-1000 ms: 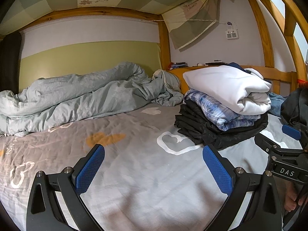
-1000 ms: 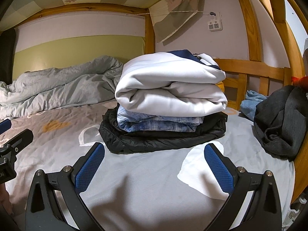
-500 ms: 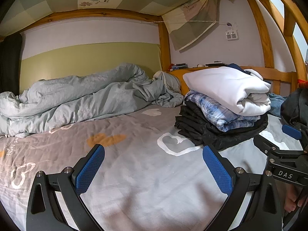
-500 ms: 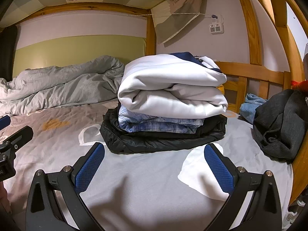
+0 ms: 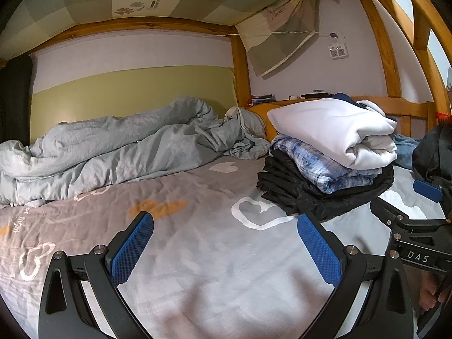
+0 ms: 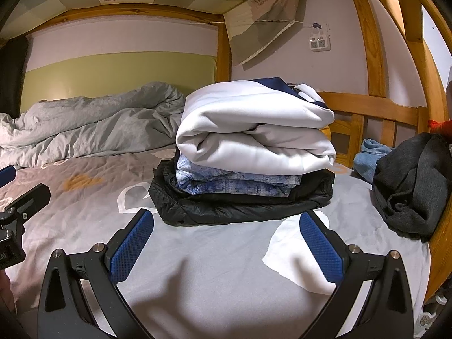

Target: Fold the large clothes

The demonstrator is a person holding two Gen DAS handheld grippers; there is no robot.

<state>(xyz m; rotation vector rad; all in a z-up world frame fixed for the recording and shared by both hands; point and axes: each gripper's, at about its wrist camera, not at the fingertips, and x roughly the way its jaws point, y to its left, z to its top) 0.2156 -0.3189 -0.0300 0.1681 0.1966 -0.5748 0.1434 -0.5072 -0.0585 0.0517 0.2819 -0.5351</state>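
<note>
A: Starting nearest, what are the tongs doing?

B: Both are spread wide with nothing between the blue pads. The left gripper (image 5: 225, 250) hovers low over the bare grey bedsheet (image 5: 197, 268), fingers pointing toward 12 o'clock. The right gripper (image 6: 226, 250) is level beside it, aimed at the pile.

A: And the clothes?

B: In the right wrist view a folded stack (image 6: 248, 158) sits at 12 o'clock just past the fingertips: a black padded jacket (image 6: 226, 209) at the bottom, a blue plaid shirt (image 6: 234, 185) on it, a white sweatshirt (image 6: 254, 132) on top. In the left wrist view that stack is at 2 o'clock.

A: So which step is this?

B: Between garments, I judge. Three pieces look done and neither tong holds cloth.

A: What is left?

B: A dark grey garment (image 6: 409, 186) lies crumpled at 3 o'clock against the wooden bed rail (image 6: 367, 104), with a blue denim piece (image 6: 370, 155) behind it. Both look unfolded.

A: The next move, then?

B: Probably the right tong swings toward 3 o'clock, pinches an edge of the grey garment, and drags it onto the open sheet, where the left can take a second corner. Loose knit may bunch, so a grip at a seam would help.

A: Farther back?

B: A rumpled pale duvet (image 5: 118, 149) runs from 9 to 12 o'clock along the wall, well apart from the stack.
</note>
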